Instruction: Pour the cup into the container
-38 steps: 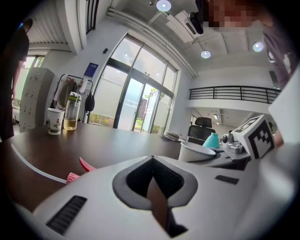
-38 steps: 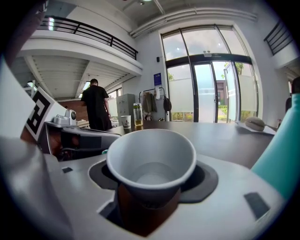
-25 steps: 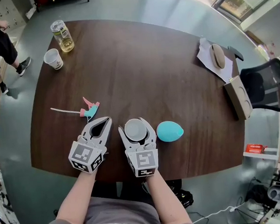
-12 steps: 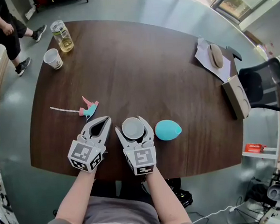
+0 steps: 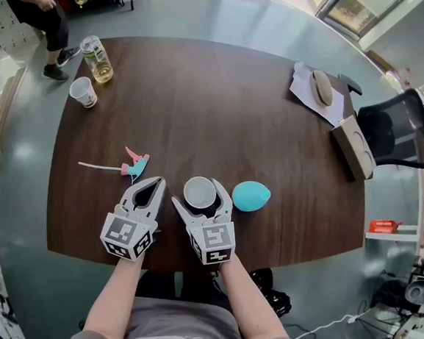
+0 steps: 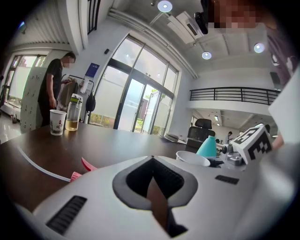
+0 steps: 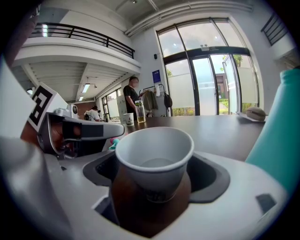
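Lower centre: right gripper [image 5: 199,191], jaws just opening wide, loosely flanks white paper cup [image 5: 200,194], teal egg-shaped container [image 5: 251,196] just right; left gripper [image 5: 156,182] closed, empty.

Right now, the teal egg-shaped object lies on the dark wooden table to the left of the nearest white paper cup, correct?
Not quite. The teal egg-shaped object lies on the dark wooden table to the right of the nearest white paper cup, as the head view shows.

The paper cup [image 5: 200,193] is white, the egg-shaped container [image 5: 251,196] teal, the surface [image 5: 214,106] dark brown; the upper-left bottle [image 5: 97,58] shows pale yellow.
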